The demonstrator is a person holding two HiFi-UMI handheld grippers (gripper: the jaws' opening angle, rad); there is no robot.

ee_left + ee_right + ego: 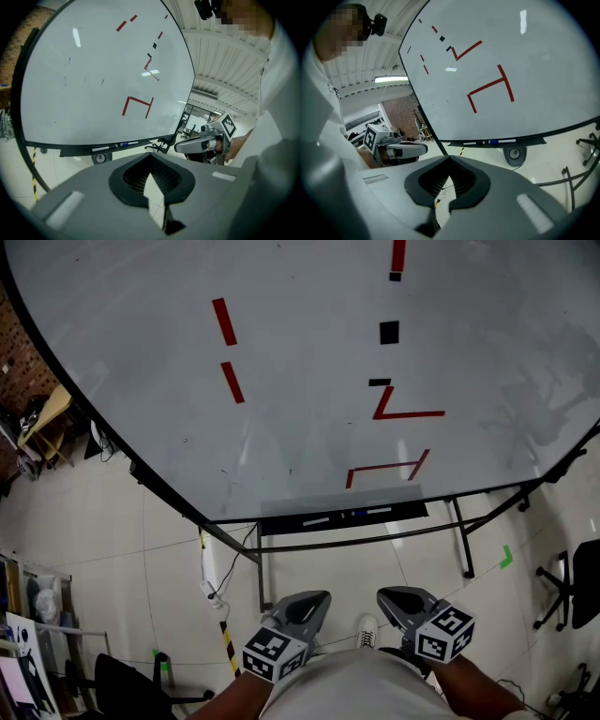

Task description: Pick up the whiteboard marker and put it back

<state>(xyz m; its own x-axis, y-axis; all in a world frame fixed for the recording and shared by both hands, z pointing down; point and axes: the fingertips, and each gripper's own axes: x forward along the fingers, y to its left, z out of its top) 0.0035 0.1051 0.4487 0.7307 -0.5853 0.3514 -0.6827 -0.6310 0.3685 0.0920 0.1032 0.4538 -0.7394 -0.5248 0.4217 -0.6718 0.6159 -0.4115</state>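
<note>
Grey left gripper (314, 604) and right gripper (394, 600) sit low against the person's body, side by side, aimed at the whiteboard (309, 371), jaws closed on nothing. Well ahead, the whiteboard marker (316, 520) lies in the tray (277, 525) beneath it

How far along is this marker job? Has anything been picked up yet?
Nothing looks done yet. The markers lie on the tray under the whiteboard. Nothing is in hand: the left gripper and right gripper are held low by the person's body, well short of the tray, both closed and empty. All of it is left: reaching the tray, gripping a marker, lifting it and putting it back.
</note>
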